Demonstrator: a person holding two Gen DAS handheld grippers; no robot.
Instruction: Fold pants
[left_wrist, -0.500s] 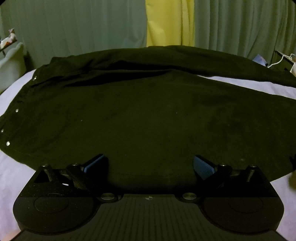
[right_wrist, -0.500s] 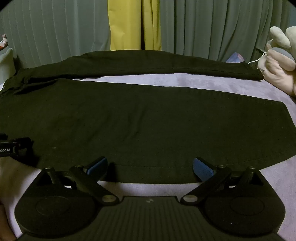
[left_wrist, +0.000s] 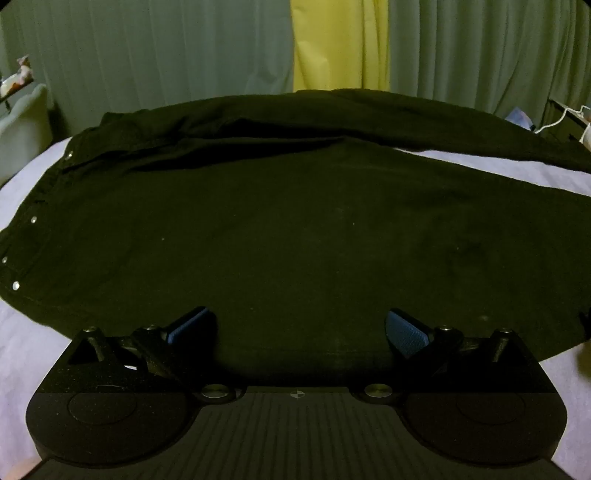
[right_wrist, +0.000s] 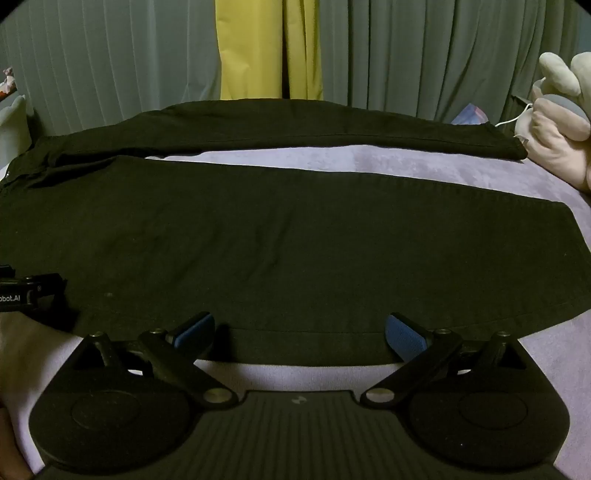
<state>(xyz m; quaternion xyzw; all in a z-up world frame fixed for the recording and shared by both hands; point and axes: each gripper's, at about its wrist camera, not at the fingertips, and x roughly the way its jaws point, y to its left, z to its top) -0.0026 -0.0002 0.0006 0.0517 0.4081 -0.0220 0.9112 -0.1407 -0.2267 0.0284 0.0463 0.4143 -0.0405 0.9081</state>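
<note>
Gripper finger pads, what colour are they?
Blue pads, clearest in the right wrist view.

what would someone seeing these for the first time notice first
The black pants spread flat across the lavender bed cover, legs apart, filling most of both views. Behind them, a yellow curtain strip stands out among the grey-green curtains. A pale plush toy sits at the far right edge, by the far leg's hem.

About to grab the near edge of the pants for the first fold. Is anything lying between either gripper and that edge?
Nothing visible. The pants lie flat on the purple cover, and both the left gripper and right gripper hang over the near edge, jaws open and empty.
</note>
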